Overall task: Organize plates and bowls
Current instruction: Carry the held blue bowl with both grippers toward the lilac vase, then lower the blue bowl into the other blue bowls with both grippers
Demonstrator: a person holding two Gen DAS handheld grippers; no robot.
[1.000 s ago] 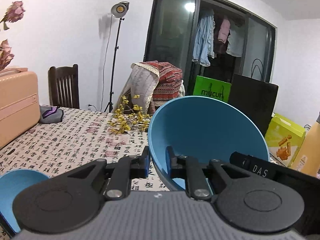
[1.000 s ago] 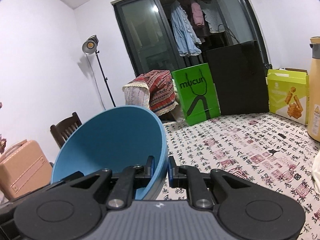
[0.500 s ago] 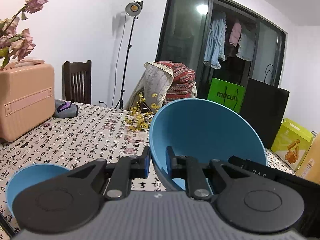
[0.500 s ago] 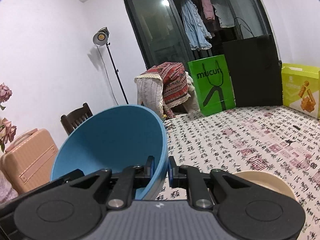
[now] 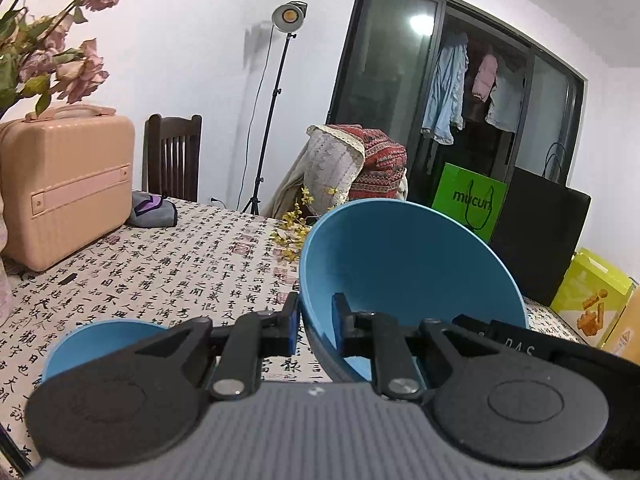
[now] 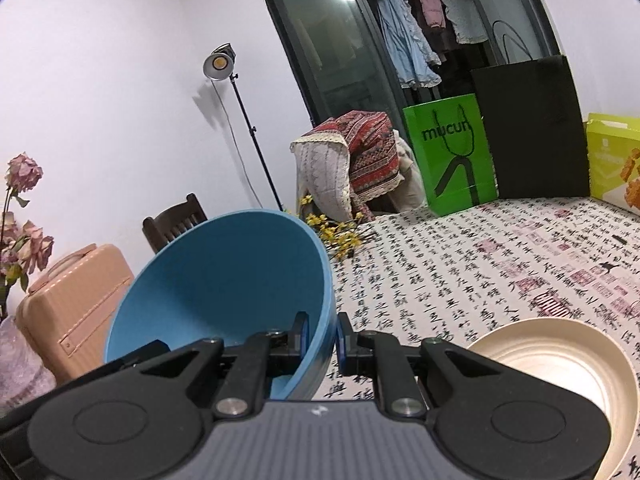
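A large blue bowl [image 5: 400, 264] hangs tilted above the table, held at two sides of its rim. My left gripper [image 5: 316, 320] is shut on its left rim, one finger inside and one outside. My right gripper [image 6: 322, 334] is shut on the right rim of the same blue bowl [image 6: 224, 280]. In the left wrist view the other gripper's black body [image 5: 520, 348] shows behind the bowl. A smaller blue bowl [image 5: 100, 344] rests on the table under my left gripper. A cream bowl [image 6: 560, 368] stands on the table at the lower right of the right wrist view.
The table wears a cloth printed with characters [image 5: 180, 272]. A peach case [image 5: 64, 184] and pink flowers [image 5: 60, 64] stand at the left. Yellow blossoms [image 6: 340, 236], a green bag [image 6: 452, 160], a black bag [image 6: 532, 128] and a yellow box [image 6: 616, 160] line the far edge.
Both grippers have carried the large blue bowl sideways across the table. The small blue bowl shows more fully under the left gripper. The cream bowl has come into the right wrist view.
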